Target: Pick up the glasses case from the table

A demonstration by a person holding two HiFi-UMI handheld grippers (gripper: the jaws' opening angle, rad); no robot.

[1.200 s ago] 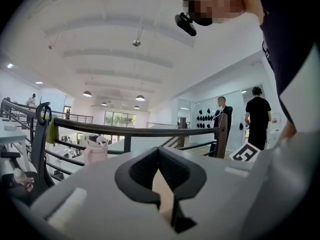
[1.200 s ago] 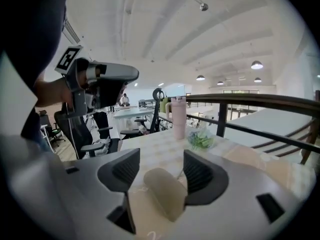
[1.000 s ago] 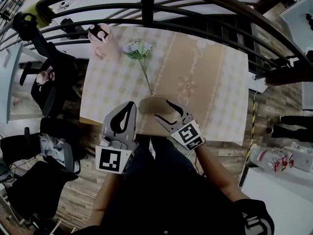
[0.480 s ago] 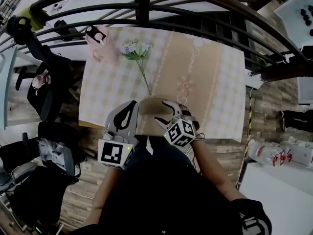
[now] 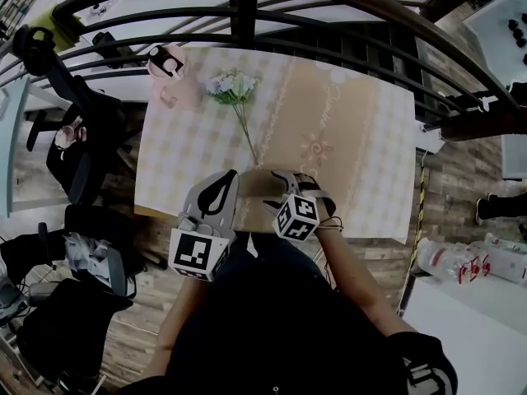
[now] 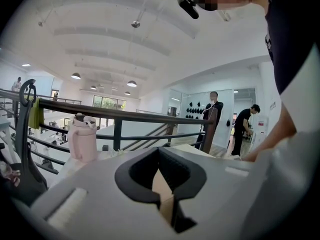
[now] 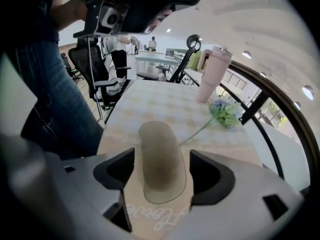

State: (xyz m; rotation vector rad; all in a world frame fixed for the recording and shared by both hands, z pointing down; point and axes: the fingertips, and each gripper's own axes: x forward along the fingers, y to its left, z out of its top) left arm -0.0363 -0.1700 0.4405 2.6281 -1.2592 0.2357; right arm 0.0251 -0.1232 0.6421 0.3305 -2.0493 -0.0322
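The tan oval glasses case [image 5: 257, 179] lies near the front edge of the checked tablecloth [image 5: 354, 138]. My right gripper [image 5: 284, 189] tilts steeply down over the case's right end. In the right gripper view the case [image 7: 159, 171] lies lengthwise between the jaws of the right gripper [image 7: 160, 156]. These jaws are opening, with a gap on each side of the case, so the pads do not press on it. My left gripper [image 5: 224, 183] hovers just left of the case. In the left gripper view the left gripper [image 6: 159, 151] has its tips together and holds nothing.
A pink lidded tumbler [image 5: 169, 72] stands at the table's far left corner. An artificial flower sprig [image 5: 233, 85] lies beside it, its stem reaching toward the case. A dark railing [image 5: 329, 23] runs behind the table. Office chairs [image 5: 82, 138] stand to the left. People stand far off.
The right gripper has tipped downward and sunk over the case's end, its marker cube shifting left. The left gripper has lowered slightly. The case has not moved.
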